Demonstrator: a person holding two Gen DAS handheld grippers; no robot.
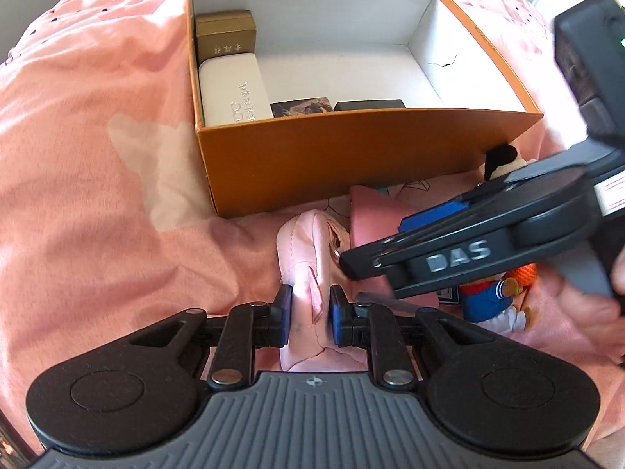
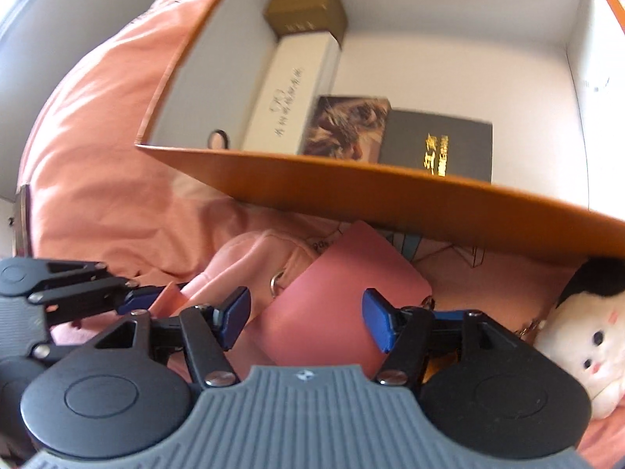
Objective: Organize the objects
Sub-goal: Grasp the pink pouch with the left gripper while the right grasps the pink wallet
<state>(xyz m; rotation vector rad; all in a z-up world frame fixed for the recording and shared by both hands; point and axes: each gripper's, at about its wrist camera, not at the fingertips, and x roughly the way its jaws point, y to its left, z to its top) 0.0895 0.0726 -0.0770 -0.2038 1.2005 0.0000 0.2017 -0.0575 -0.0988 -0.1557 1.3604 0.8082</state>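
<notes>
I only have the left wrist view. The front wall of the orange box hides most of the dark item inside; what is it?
Observer: A flat dark grey box with gold lettering, lying beside the picture card.
Operator: Anything else down at that front left corner?
Observer: Yes, a small round ring-shaped item left of the white case.
Operator: Is my right tool open?
Observer: Yes, the right tool is open over the pink card.
Operator: What's the black tuft by the box corner?
Observer: The hair of a white plush doll with a painted face.
</notes>
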